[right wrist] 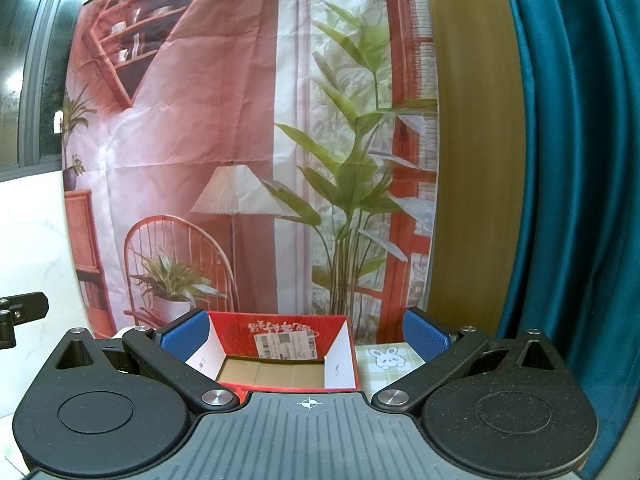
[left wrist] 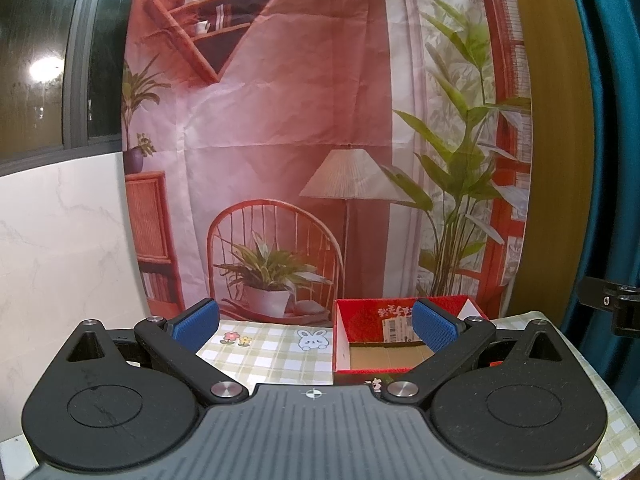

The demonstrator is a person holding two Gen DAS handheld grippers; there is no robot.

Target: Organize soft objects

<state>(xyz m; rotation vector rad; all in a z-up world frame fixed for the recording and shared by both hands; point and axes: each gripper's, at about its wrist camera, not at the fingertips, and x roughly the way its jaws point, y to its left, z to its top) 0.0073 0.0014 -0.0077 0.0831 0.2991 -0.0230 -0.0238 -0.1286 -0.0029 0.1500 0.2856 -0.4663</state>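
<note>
Holding both tools level over the near edge of the table, I read the scene as follows.
Left fingers: the left gripper (left wrist: 316,326) has its blue ribbed pads (left wrist: 195,326) spread wide apart, nothing between them.
Right fingers: the right gripper (right wrist: 306,338) is equally wide apart and empty.
Container: the red open-topped cardboard box with white inner flaps (right wrist: 280,330) sits at the table's far edge against the printed backdrop; only its bare brown floor shows, so it looks empty.
Surface: green-and-white checked tablecloth with a rabbit print (left wrist: 272,350).
Soft objects: none visible in either view, so I cannot say where they lie.
Handling, my guess: light, squashy, non-slippery; I'd pinch mid-body and close gently.
Next: I'd tilt down to find them.
</note>
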